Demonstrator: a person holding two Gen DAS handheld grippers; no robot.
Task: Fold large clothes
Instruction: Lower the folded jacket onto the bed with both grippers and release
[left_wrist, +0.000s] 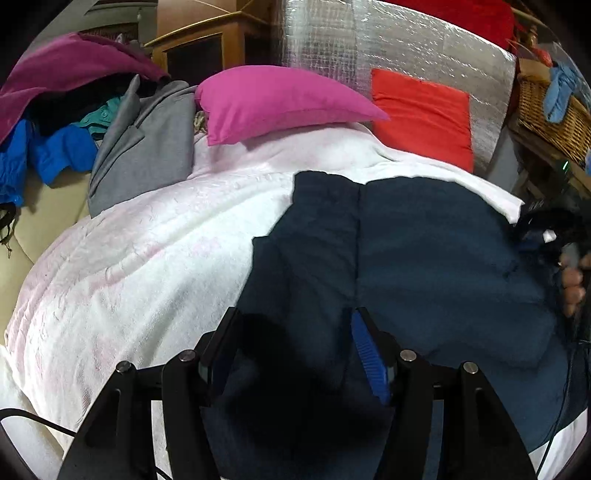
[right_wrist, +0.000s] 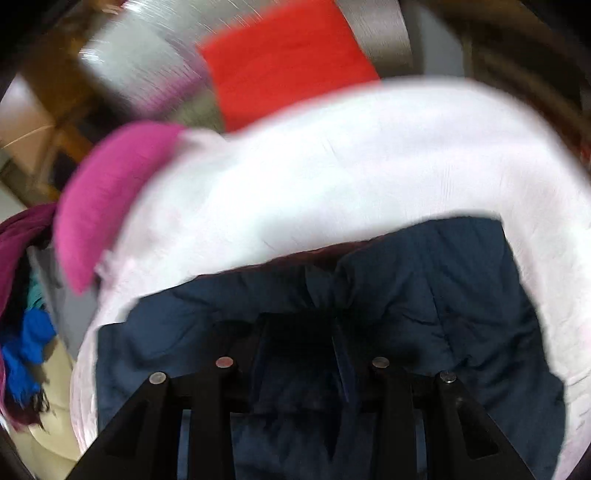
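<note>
The dark navy garment (left_wrist: 424, 258) lay spread on a white blanket (left_wrist: 147, 266), a seam running up its middle. The left gripper (left_wrist: 295, 325) hung over its near edge, jaws parted with cloth between them; whether they pinched it could not be told. The right gripper (right_wrist: 299, 332) was over the same garment in a blurred view, its jaws narrower, their grip unclear. Farther back lay a pink pillow (left_wrist: 280, 99) and a red cushion (left_wrist: 421, 114); a heap of clothes (left_wrist: 74, 122) sat left.
</note>
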